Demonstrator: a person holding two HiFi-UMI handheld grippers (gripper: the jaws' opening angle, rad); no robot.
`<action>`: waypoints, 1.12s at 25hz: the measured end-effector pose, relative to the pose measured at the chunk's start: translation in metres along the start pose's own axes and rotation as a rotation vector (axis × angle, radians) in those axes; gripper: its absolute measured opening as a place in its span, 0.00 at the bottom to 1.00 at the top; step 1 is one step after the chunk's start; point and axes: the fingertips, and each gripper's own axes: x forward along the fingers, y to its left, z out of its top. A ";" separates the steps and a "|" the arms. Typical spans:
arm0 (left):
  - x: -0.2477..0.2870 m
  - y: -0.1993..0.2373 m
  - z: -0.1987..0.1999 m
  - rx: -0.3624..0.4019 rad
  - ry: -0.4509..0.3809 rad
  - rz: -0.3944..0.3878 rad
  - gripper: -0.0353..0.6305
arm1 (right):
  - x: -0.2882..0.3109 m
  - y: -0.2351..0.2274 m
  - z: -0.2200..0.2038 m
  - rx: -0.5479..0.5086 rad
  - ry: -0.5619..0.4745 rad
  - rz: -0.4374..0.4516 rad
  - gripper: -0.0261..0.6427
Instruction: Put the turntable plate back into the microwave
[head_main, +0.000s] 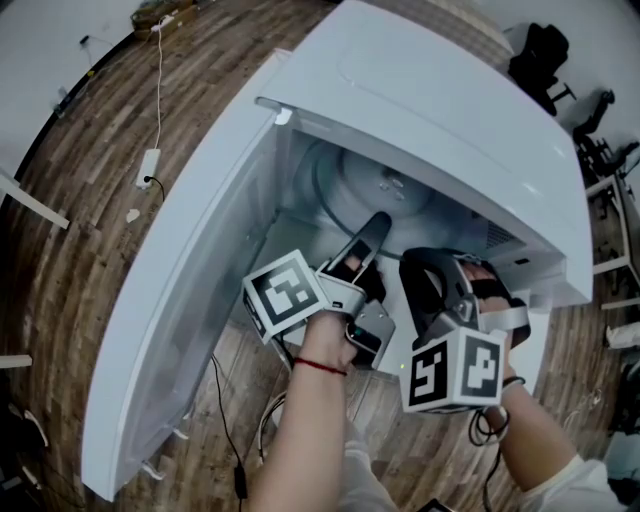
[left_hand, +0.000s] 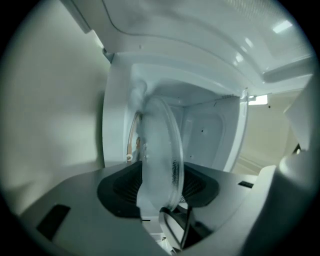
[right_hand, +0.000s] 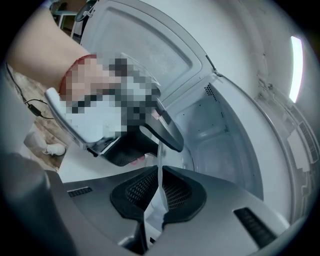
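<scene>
The white microwave (head_main: 450, 90) stands with its door (head_main: 190, 270) swung open to the left. The clear glass turntable plate (head_main: 370, 190) is inside the cavity, tilted up on edge. My left gripper (head_main: 378, 235) reaches into the opening. In the left gripper view the plate (left_hand: 160, 150) stands edge-on between the spread jaws of that gripper (left_hand: 160, 192), and the pads do not press on it. My right gripper (head_main: 420, 270) is just to its right. In the right gripper view the plate's thin rim (right_hand: 159, 175) is pinched between the right gripper's (right_hand: 157, 197) pads.
The cavity walls (right_hand: 215, 130) and ceiling close in around the plate. A power strip (head_main: 148, 165) and cables (head_main: 225, 420) lie on the wooden floor. Black chairs (head_main: 540, 50) stand at the far right.
</scene>
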 end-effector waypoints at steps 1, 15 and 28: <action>-0.010 -0.003 0.002 -0.008 -0.028 -0.040 0.35 | 0.000 0.003 0.002 0.004 -0.002 -0.001 0.11; -0.042 -0.013 -0.035 0.644 0.179 0.008 0.27 | -0.008 -0.018 0.004 0.026 -0.011 0.011 0.11; 0.009 0.017 -0.053 1.600 0.450 0.310 0.31 | -0.013 -0.021 0.008 0.055 -0.036 0.027 0.11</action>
